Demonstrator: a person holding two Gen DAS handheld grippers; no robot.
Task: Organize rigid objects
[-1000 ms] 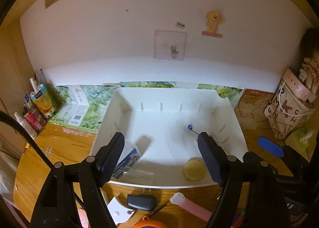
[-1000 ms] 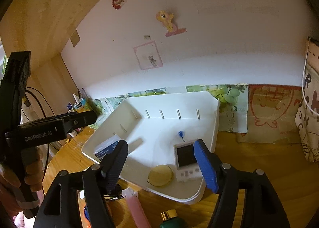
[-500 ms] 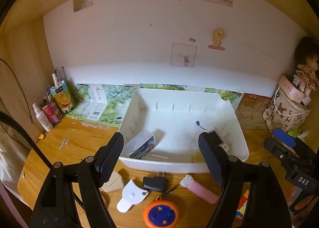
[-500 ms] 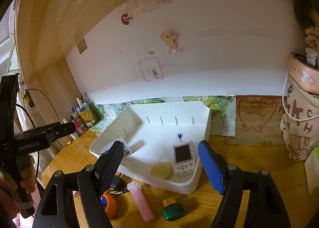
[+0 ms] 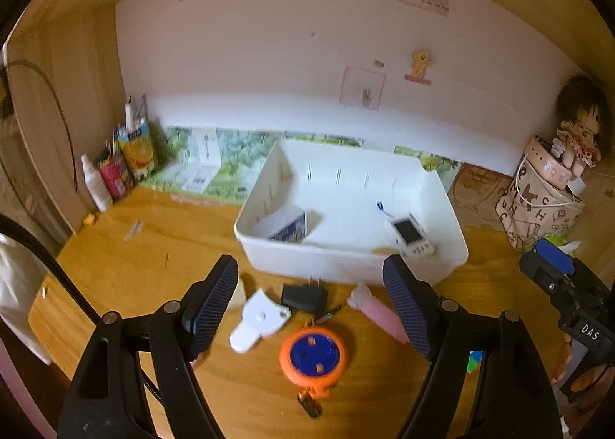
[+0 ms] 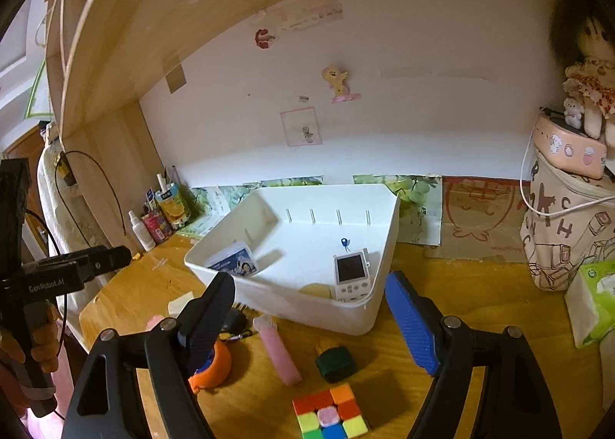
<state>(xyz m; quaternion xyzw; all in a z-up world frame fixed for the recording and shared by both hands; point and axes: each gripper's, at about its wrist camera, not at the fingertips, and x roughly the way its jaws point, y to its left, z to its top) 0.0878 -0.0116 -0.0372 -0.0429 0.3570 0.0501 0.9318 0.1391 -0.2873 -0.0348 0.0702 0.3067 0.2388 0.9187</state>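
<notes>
Sorting is part done. White bin (image 6: 357, 318) sits toward the back of the bench (image 6: 461, 308), and already holds a small white handheld device (image 6: 351, 277), a blue-printed card box (image 6: 234, 264), a tan disc (image 6: 317, 290) and a tiny blue item (image 6: 344, 243).

Left on the bench along the bin's front wall: pink tube (image 6: 278, 352), green bottle with gold cap (image 6: 334, 360), colour cube (image 6: 330, 414) at the front edge, orange round reel (image 5: 314, 358), black plug adapter (image 5: 305, 296), white plastic piece (image 5: 257, 321).

Left gripper (image 5: 309, 308): jaws apart, nothing between the pads, over the adapter and reel. Right gripper (image 6: 309, 321): jaws have just been opening, empty, above the tube and bottle.

Estimate: roughly six pieces to go.
</notes>
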